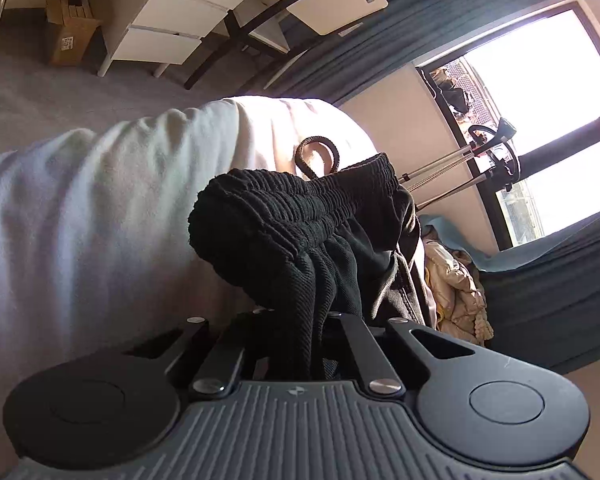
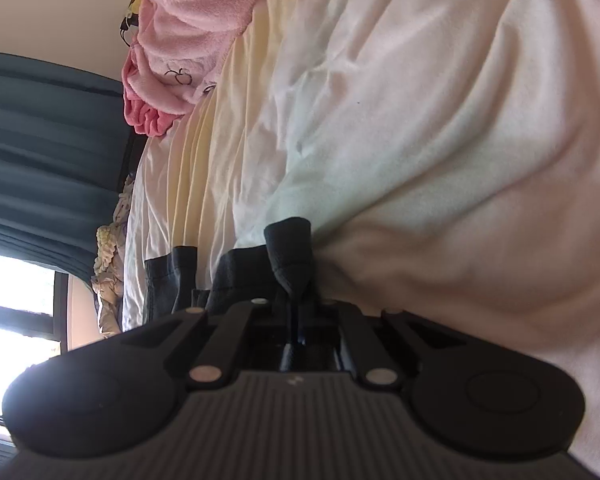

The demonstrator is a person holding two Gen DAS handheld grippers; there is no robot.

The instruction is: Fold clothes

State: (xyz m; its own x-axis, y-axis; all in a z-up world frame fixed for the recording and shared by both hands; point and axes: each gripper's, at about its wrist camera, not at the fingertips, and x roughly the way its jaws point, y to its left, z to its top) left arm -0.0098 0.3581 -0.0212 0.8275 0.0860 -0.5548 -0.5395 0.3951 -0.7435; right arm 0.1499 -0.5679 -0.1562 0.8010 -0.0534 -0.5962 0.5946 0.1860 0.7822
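Note:
A pair of black trousers (image 1: 300, 224) with a ribbed elastic waistband and a looped drawstring (image 1: 318, 156) bunches in front of the left wrist camera. My left gripper (image 1: 300, 320) is shut on the gathered black cloth just below the waistband, held above the white bed sheet (image 1: 100, 208). In the right wrist view my right gripper (image 2: 294, 280) is shut on a corner of the black trousers (image 2: 290, 248), pressed low against the white sheet (image 2: 420, 140). More of the dark cloth (image 2: 180, 280) shows left of that gripper. The fingertips of both grippers are hidden by cloth.
A pink fleece garment (image 2: 180, 40) lies at the far end of the bed. A cream padded garment (image 1: 456, 280) is heaped beside the bed near blue curtains (image 1: 540, 280) and a window (image 1: 540, 100). White drawers (image 1: 188, 16) and a cardboard box (image 1: 72, 16) stand on the grey carpet.

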